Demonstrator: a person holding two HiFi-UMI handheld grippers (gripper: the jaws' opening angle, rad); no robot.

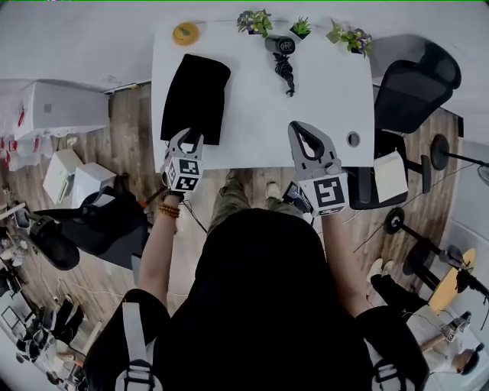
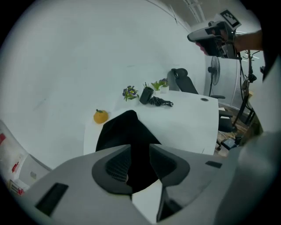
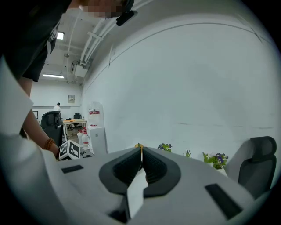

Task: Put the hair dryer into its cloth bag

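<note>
Hovering spread left gripper (image 1: 186, 138) at bag's (image 1: 196, 93) near edge; right gripper (image 1: 297, 127) is hanging pressed together, empty. Next likely calling for pinching the cloth.

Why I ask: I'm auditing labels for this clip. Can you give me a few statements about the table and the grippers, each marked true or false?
1. The bag lies flat on the left part of the table. True.
2. The dryer is inside the bag. False: it lies at the table's far edge by the plants, apart from the bag.
3. The left gripper has its fingers apart. True.
4. The right gripper holds the dryer. False: its fingers are together on nothing.
5. The orange sits on the bag. False: it sits on the table's far left corner, beyond the bag.
</note>
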